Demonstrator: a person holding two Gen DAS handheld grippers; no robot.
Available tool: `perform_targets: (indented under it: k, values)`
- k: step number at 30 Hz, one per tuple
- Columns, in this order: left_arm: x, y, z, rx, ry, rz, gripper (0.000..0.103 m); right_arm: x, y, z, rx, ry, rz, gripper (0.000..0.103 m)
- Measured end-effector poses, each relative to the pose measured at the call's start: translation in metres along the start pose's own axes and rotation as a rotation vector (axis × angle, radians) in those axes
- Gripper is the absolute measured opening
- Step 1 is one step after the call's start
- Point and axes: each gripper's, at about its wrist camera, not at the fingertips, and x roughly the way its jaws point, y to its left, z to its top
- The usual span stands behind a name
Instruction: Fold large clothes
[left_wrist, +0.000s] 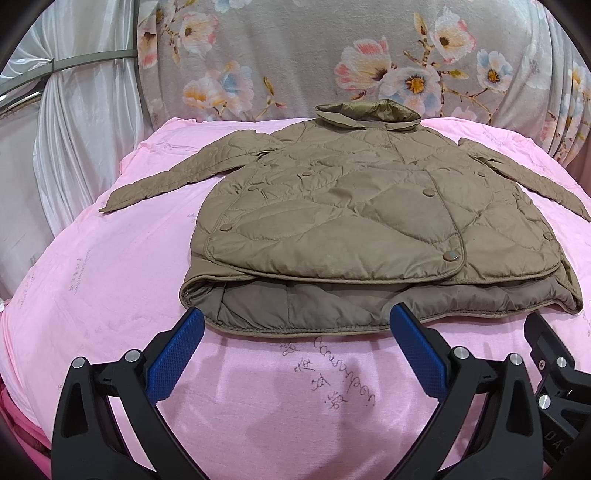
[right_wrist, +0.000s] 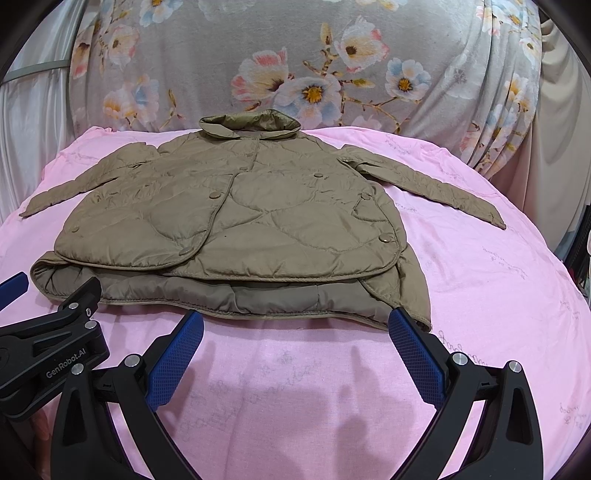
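Item: 1 olive-brown quilted puffer jacket (left_wrist: 369, 206), wavy diamond stitching, soft padded nylon w/ slight sheen, stand-up collar (left_wrist: 365, 112) at far end. Laid flat, front up, on pink cotton sheet (left_wrist: 110, 280) covering the worktop; sheet has faint handwritten ink marks. Both sleeves spread outward, 1 per side. Front panel closed w/ round snap buttons; approx. 6 visible in left wrist view. Near hem gapes a bit, smooth darker lining showing.

Left tongs (left_wrist: 295, 325): 2 black fingers w/ blue knurled pads (left_wrist: 177, 354), spread wide apart, holding nothing, tips just beside jacket hem; contact can't be judged. Right tongs (right_wrist: 295, 326): same build, also spread wide, nothing held, tips at hem nr. jacket's right corner. The 2 tools sit side by side, each partly visible in the other's view.

Surroundings: grey floral-print fabric (right_wrist: 295, 74) draped behind worktop; white satin curtain (left_wrist: 81, 129) at left.
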Motion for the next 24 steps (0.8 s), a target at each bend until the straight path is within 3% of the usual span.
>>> perform_targets:
  k: [24]
  values:
    - [0.0008,0.0007,0.0004,-0.003,0.002,-0.002,0.098,0.0023,0.0001,0.0004,0.003,0.006,0.003,0.098]
